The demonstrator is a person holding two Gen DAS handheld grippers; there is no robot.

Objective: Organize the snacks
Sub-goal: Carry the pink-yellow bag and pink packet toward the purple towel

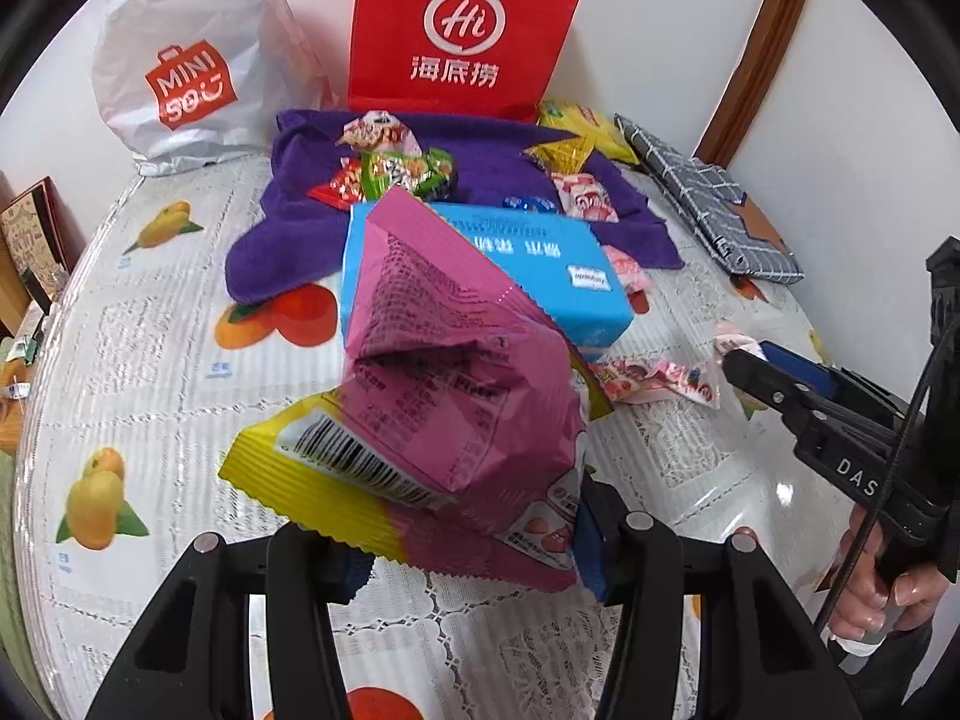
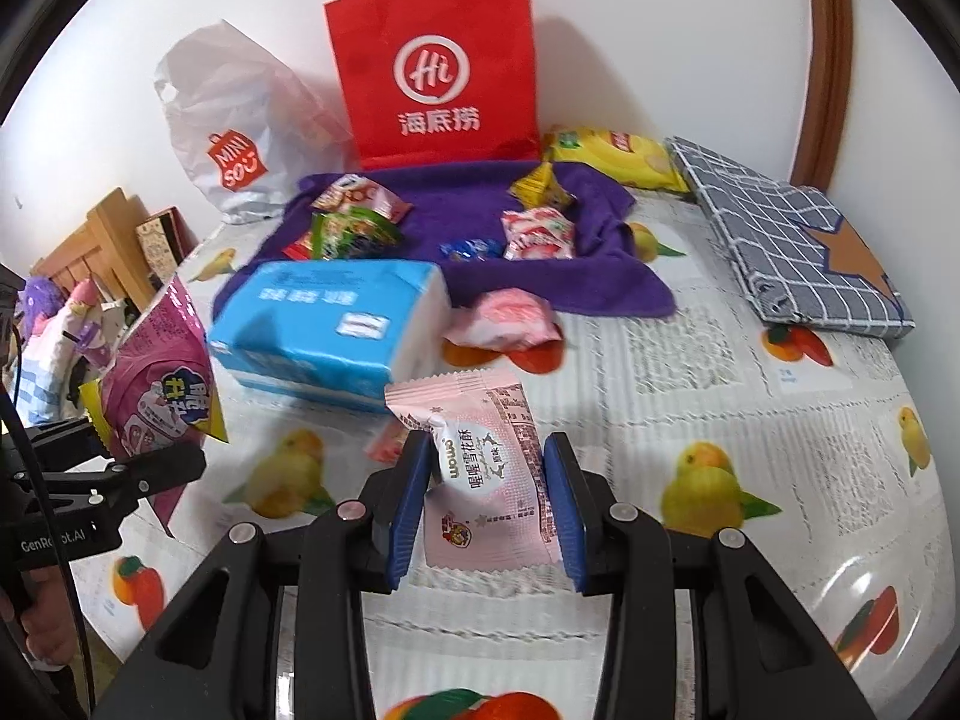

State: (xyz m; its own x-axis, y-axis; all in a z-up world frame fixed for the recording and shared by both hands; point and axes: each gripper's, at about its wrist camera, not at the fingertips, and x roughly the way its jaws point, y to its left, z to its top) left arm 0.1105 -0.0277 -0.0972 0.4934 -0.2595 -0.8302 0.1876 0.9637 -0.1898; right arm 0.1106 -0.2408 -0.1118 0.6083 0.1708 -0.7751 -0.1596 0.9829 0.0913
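My left gripper (image 1: 468, 552) is shut on a crumpled pink and yellow snack bag (image 1: 456, 396), held above the table; in the right wrist view the same bag (image 2: 162, 378) hangs at the left. My right gripper (image 2: 489, 510) is shut on a pale pink snack packet (image 2: 486, 468), pinched between its blue pads (image 2: 414, 504) and lifted off the cloth. Several small wrapped snacks (image 2: 354, 222) lie on a purple towel (image 2: 474, 204) at the back. A red paper bag (image 2: 438, 72) and a white plastic bag (image 2: 240, 138) stand against the wall.
A blue tissue pack (image 2: 324, 324) lies mid-table by a loose pink packet (image 2: 510, 318). A yellow chip bag (image 2: 618, 156) and a folded grey checked cloth box (image 2: 792, 240) sit at the back right. The fruit-print tablecloth (image 2: 750, 420) shows bare at the right.
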